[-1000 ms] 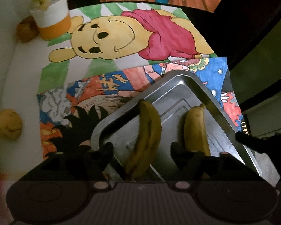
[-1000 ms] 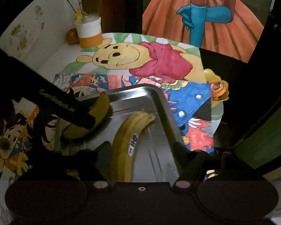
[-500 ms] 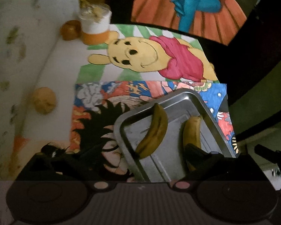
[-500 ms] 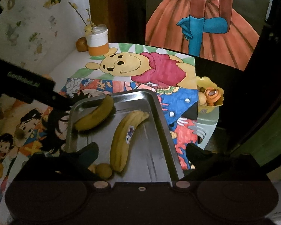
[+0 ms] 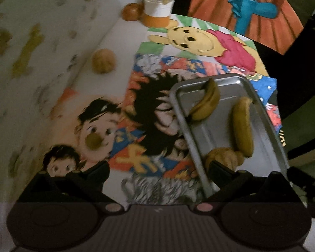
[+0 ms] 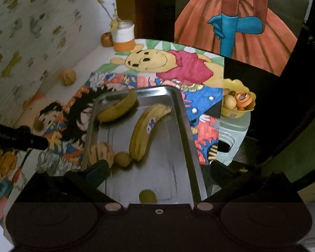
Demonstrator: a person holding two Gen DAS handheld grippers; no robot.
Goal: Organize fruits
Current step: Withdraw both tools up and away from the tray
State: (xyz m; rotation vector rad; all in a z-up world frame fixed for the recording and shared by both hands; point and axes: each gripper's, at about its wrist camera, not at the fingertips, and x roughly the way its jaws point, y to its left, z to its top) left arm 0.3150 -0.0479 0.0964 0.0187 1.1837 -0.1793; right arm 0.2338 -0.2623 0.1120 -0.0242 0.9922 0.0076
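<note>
Cartoon drawings cover a white table set against a patterned wall, with a large painting of an orange dress standing behind it. On the drawings lies a metal tray holding two bananas: a darker one near the far left corner and a stickered one at the centre. Beside the stickered banana's near end sit a small round fruit and a ribbed tan fruit, and a greenish round fruit rests at the tray's near edge. Loose on the table are a wrinkled round fruit by the wall and an orange fruit next to a white-and-orange cup. A yellow bowl of fruit stands on a grey stool to the right. The left gripper hangs over the drawings beside the tray, and the right gripper hangs over the tray; the jaws of both have just been opening and stand wide, with nothing clamped between them.
</note>
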